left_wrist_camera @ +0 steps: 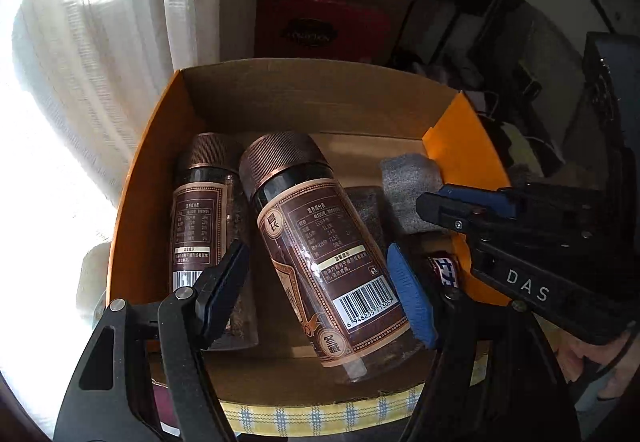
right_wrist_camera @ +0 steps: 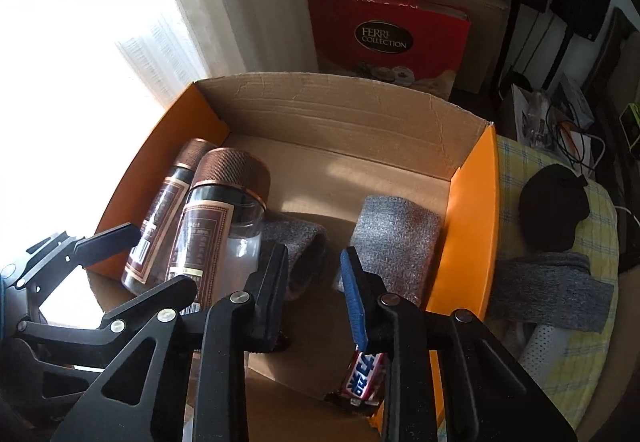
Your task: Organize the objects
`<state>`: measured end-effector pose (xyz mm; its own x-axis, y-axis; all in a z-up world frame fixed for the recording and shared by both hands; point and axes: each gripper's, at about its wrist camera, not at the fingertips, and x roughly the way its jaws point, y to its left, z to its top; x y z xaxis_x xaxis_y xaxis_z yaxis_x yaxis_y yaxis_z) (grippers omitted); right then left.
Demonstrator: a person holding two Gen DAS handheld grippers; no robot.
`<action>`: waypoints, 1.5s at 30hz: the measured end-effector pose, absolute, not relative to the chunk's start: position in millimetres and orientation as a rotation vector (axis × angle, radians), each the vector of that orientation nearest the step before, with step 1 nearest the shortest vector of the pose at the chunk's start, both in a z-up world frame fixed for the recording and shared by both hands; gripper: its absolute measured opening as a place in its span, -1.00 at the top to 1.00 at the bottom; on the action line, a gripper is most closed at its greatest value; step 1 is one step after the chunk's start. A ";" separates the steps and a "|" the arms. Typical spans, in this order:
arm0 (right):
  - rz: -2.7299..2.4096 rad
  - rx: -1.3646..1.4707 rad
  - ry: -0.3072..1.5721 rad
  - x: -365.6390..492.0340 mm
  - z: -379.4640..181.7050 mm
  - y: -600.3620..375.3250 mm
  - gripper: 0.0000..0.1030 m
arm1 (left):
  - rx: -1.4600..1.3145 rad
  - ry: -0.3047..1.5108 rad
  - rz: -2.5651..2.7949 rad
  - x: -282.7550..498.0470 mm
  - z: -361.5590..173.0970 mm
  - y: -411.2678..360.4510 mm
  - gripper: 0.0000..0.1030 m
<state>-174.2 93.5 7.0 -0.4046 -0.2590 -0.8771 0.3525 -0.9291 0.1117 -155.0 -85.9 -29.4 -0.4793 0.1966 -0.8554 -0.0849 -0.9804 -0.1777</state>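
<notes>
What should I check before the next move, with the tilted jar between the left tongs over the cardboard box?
1. Left tongs grip the tilted jar firmly: cannot tell.
2. Right tongs hold nothing: ok, narrow gap, empty.
3. Second jar lies in the box by its left wall: ok.
4. Snack bar is inside the box: ok.
5. Bare floor remains at the back of the box: ok.

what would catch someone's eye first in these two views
Two brown-capped jars fill the left side of an orange cardboard box; the nearer one lies tilted between the left gripper's fingers. Grey foam pieces sit to their right in the box, with a candy bar at the near edge below the right gripper. A red gift bag stands behind the box.
</notes>
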 end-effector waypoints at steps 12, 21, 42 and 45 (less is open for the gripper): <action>-2.250 1.548 0.134 -178.2 -21.9 97.3 0.65 | -1.535 -0.060 2.655 -157.8 -38.0 -109.1 -0.40; -2.036 1.668 0.181 -179.7 -51.4 58.8 0.33 | -1.548 -0.205 2.670 -158.0 -39.7 -139.3 -0.35; -2.047 1.730 0.610 -165.8 -69.0 42.5 0.45 | -1.526 -0.295 2.609 -153.7 -40.3 -135.6 -0.35; -2.059 1.717 0.553 -161.1 -56.2 56.7 0.38 | -1.518 -0.298 2.608 -153.4 -39.1 -132.3 -0.36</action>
<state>-161.1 56.7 -56.2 -0.1644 -0.0526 -0.9850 0.5388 -0.8412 -0.0450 -153.4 -132.3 -39.1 -0.4942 0.1923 -0.8478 0.0042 -0.9747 -0.2236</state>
